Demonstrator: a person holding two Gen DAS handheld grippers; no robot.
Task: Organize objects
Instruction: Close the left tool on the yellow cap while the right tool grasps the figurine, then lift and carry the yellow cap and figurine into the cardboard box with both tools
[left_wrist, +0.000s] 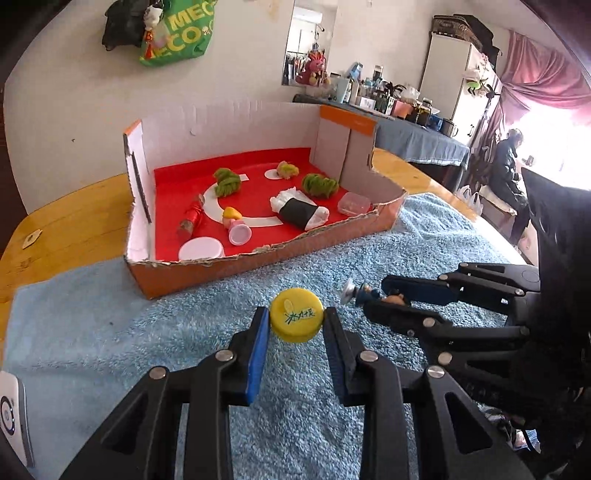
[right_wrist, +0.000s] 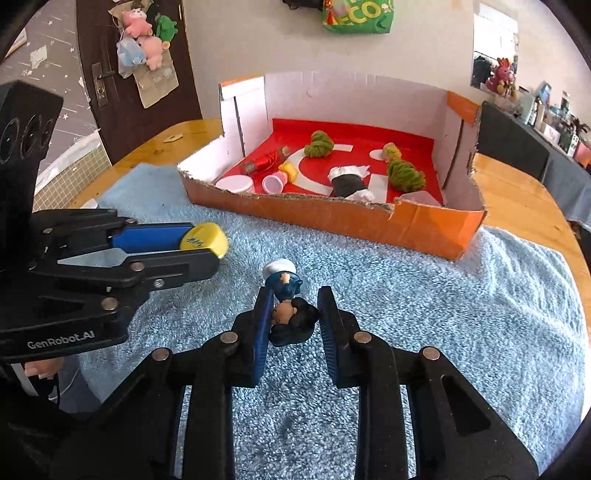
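Nearest, the left gripper (left_wrist: 296, 325) had its pads touching both sides of the yellow bottle cap (left_wrist: 296, 319) on the blue towel (left_wrist: 147, 332), seemingly clamped. Beside it, the right gripper (right_wrist: 293, 319) stood with fingers apart around the small figurine (right_wrist: 286, 306), lying on its side. Both looked light and rigid; the cap's smooth rim could slip, so a grip across its width seemed best. Beyond lay the cardboard box (right_wrist: 332, 218).
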